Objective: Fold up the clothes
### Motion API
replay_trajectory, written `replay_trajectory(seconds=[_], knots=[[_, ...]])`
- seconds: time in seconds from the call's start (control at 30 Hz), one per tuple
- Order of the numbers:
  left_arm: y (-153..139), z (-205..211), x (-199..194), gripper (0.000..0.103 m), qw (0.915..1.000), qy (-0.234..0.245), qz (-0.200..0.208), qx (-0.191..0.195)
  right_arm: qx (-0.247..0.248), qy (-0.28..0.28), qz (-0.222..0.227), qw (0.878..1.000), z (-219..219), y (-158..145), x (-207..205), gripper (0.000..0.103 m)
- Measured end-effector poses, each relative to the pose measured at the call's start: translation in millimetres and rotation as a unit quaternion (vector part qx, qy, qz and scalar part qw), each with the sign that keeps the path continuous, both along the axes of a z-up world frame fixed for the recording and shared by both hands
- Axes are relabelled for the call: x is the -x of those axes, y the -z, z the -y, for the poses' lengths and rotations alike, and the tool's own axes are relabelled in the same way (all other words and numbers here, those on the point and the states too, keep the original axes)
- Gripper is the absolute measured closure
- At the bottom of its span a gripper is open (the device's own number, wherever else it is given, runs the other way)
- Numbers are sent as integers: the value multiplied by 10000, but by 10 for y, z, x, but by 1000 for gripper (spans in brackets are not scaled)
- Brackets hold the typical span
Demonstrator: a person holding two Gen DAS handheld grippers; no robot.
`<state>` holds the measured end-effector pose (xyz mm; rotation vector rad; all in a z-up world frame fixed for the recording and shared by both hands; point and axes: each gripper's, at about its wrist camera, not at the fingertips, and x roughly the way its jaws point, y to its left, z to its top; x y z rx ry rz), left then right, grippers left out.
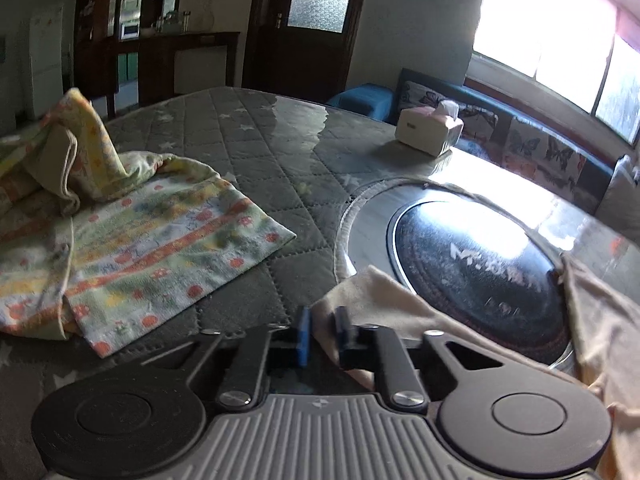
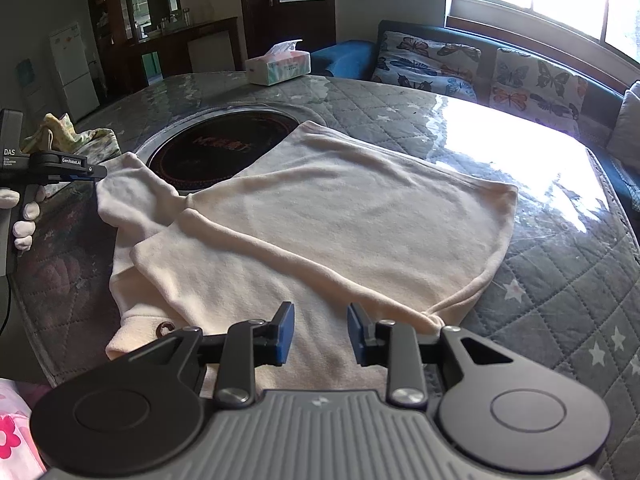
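Note:
A cream long-sleeved top [image 2: 320, 216] lies spread on the quilted grey table, one side folded over its body. My left gripper [image 1: 323, 334] is shut on the cuff end of its sleeve [image 1: 360, 296]; in the right wrist view it [image 2: 94, 172] sits at the sleeve's far left end [image 2: 132, 188]. My right gripper [image 2: 321, 334] is open and empty, just above the near edge of the top. A floral patterned garment [image 1: 132, 236] lies crumpled on the table to the left.
A round black induction hob [image 1: 476, 268] is set into the table [image 1: 256, 136] under a glass cover, partly under the sleeve. A tissue box [image 2: 278, 65] stands at the table's far edge. A sofa with butterfly cushions [image 2: 520, 76] runs under the window.

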<state>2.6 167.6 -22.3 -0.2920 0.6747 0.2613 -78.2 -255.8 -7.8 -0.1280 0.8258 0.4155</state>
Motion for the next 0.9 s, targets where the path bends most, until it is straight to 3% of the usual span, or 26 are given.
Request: replay_trajectory(seconds=[0.1,0.23,0.4,0.5,0.67,0.8,0.9], knots=[[-127,50,42,97,9995,153,258,93,0,8,45,10000,9,-30,19,74],[-411,281,94,98,9950,726,651,231,-39,60,136,9999,49,-86,38,74],[-725,740,137,98,9790,1674,1016,561,-132,180,255,9994,136,-156,83,74],[-872,1055,164,98,9632,2285,1141,838,-185,270,310,9990,207,-188,121,74],[-1043,1591,228,98,9285,3245,1322,1231,-254,480,392,9978,371,-236,206,74],[-1054,1984,234,98,8996,3897,1306,1476,-287,673,422,9964,509,-253,267,74],[-972,2244,223,98,8851,4241,1155,1529,-291,827,406,9953,609,-245,308,74]])
